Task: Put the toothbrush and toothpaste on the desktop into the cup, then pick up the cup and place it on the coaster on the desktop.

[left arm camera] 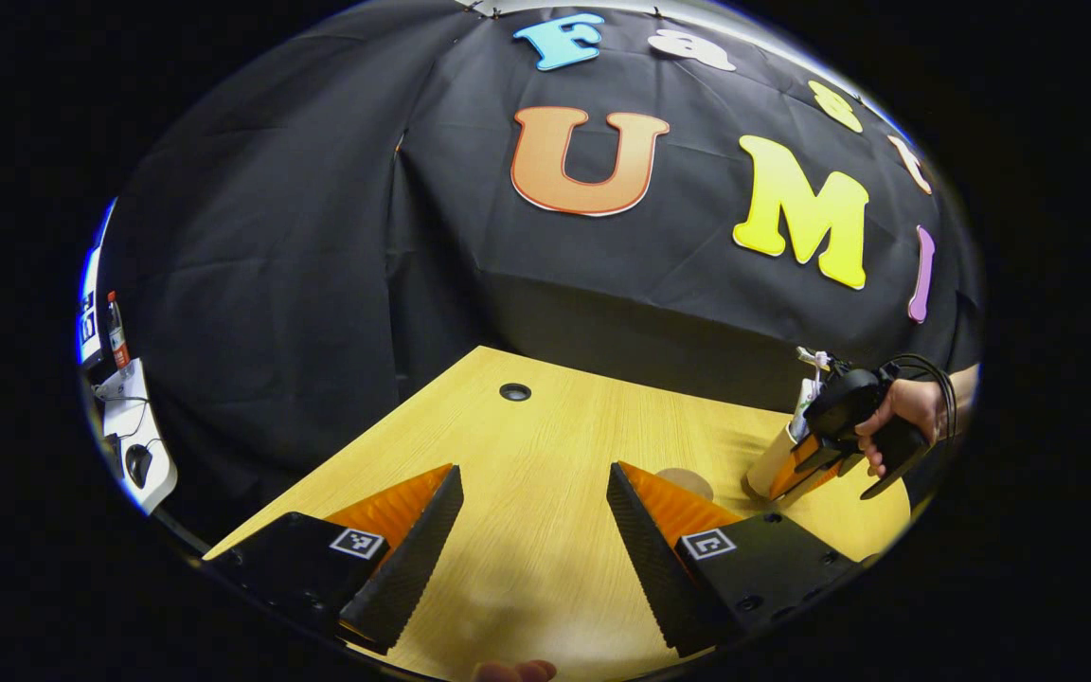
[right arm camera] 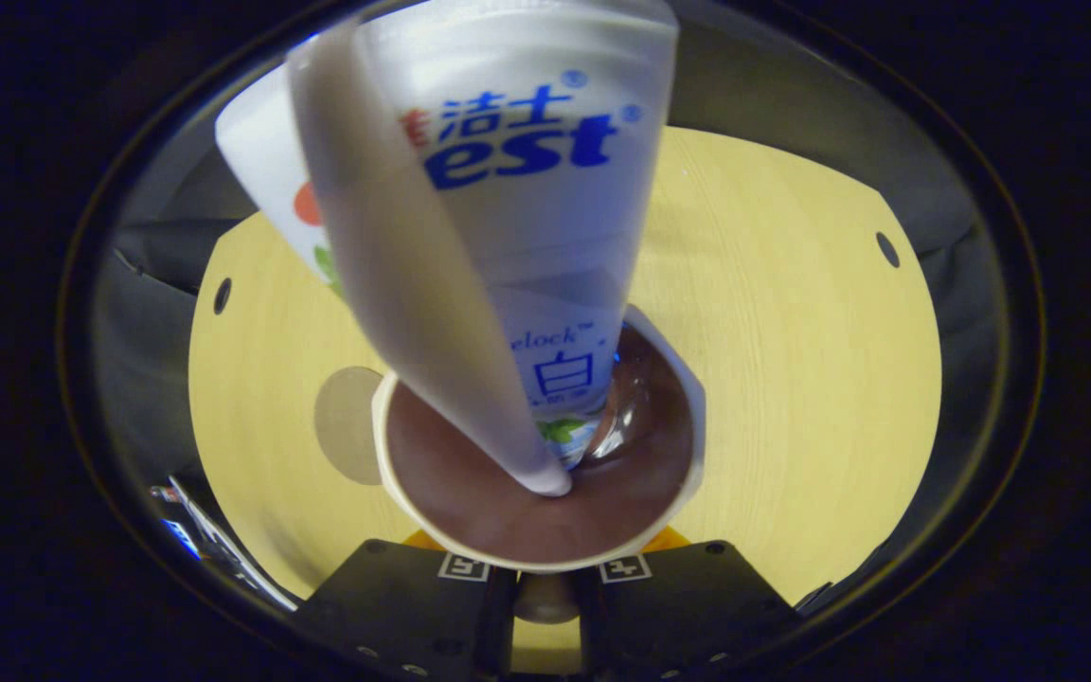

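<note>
Left gripper (left arm camera: 534, 545), in its own view: fingers spread wide over bare desktop (left arm camera: 545, 445), nothing between them. It idles near the front edge.

Further right in the left gripper view: the coaster (left arm camera: 685, 481), a flat tan disc, lies on the wood just beside the cup (left arm camera: 773, 462). The right gripper (left arm camera: 815, 459), held by a hand (left arm camera: 901, 412), sits against the cup's side.

Right gripper view: looking down into the cup's brown interior. The toothpaste (right arm camera: 527, 189) tube stands in it, and so does a pale handle, likely the toothbrush (right arm camera: 413, 313). The fingers are drawn close together on the near rim and appear to pinch the cup wall. The coaster shows to the cup's left, partly hidden behind it.

Judgement: loading is done and the cup transfer is in hand. Next move calls for a level lift, a short sideways carry, and setting down centred on the coaster without tipping the tall contents.
</note>
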`<action>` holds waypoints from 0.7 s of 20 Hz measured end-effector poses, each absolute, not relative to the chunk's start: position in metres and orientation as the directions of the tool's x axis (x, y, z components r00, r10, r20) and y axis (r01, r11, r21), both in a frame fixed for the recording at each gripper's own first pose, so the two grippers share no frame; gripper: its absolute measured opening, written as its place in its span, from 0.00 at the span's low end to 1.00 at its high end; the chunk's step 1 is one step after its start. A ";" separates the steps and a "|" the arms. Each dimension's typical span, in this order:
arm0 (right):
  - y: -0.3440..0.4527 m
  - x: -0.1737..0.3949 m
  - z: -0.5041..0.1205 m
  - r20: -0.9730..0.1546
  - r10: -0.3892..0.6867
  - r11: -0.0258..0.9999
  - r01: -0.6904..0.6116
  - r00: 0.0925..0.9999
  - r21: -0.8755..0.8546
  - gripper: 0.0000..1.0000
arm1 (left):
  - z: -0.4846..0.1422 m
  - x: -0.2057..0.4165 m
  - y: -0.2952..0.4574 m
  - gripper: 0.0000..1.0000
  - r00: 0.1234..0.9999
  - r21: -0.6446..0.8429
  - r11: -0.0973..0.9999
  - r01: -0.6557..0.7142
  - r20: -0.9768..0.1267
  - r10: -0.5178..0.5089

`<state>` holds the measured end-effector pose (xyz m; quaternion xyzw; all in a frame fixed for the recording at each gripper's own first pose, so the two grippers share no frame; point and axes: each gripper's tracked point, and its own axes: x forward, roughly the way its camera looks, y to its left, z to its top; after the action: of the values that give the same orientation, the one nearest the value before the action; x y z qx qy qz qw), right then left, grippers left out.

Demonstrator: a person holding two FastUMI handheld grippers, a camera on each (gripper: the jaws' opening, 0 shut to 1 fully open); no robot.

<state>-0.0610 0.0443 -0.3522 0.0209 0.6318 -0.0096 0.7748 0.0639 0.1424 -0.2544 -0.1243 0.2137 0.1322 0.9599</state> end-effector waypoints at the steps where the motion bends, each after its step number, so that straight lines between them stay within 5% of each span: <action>1: 0.055 -0.061 -0.349 -0.979 0.020 0.999 0.024 0.204 0.026 0.26 | -0.254 0.061 0.143 0.98 0.874 -0.189 0.933 -0.305 -0.446 0.195; 14: 0.161 -0.065 -0.353 -0.979 0.053 0.993 -0.112 0.195 0.031 0.26 | -0.255 0.030 0.184 0.98 0.864 -0.193 0.921 -0.338 -0.451 0.222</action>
<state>-0.0651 0.1610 -0.3535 -0.0234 0.6323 0.0533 0.7725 0.0303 0.1841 -0.2549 -0.1340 0.2153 0.1464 0.9562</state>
